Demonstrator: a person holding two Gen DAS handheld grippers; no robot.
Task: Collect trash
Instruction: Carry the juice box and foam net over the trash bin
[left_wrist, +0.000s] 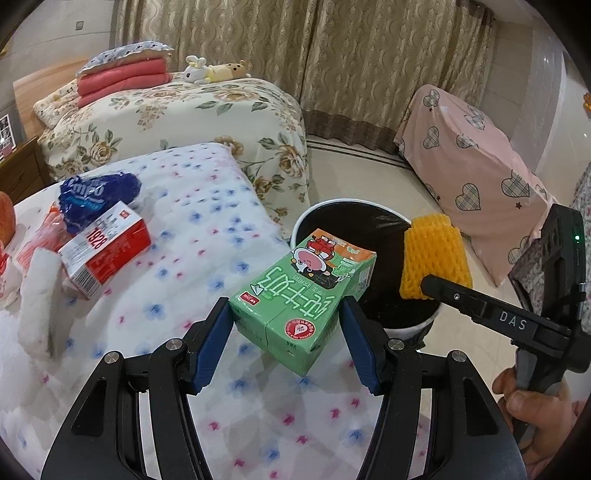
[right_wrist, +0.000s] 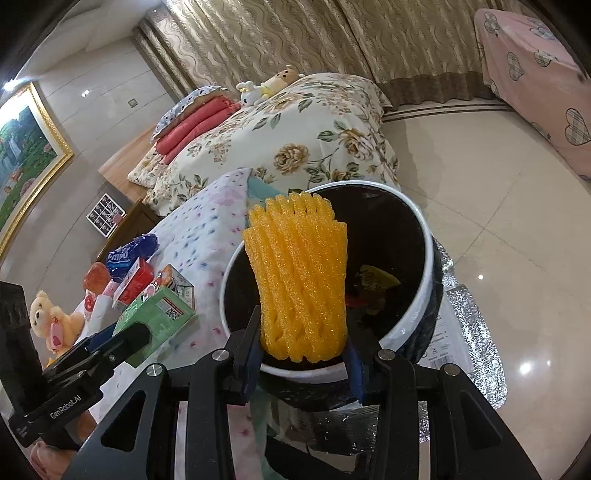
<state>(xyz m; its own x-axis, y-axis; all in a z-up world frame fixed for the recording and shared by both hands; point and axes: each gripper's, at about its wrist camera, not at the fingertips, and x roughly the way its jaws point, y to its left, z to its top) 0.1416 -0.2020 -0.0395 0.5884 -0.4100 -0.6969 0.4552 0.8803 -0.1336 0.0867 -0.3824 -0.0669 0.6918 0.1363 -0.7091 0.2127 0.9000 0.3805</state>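
While my left gripper (left_wrist: 286, 325) has its blue pads clamped on the lower end of the green milk carton (left_wrist: 301, 299), low centre of its frame, my right gripper (right_wrist: 303, 363) pinches the bottom of the orange foam fruit net (right_wrist: 301, 277), which stands upright at mid-frame over the mouth of the trash bin (right_wrist: 424, 258). I judge the carton light and probably empty, stiff enough at its edges to take a firm squeeze across the narrow sides, though the glossy faces could slip. The net is soft, springy and nearly weightless, so gripping low across its bunched ribs suits it. Further out, the bin's black liner already holds some scraps. At the left of the left view, a red-and-white carton (left_wrist: 105, 247) and a blue wrapper (left_wrist: 98, 195) lie on the dotted bedspread (left_wrist: 207, 206), awaiting collection.
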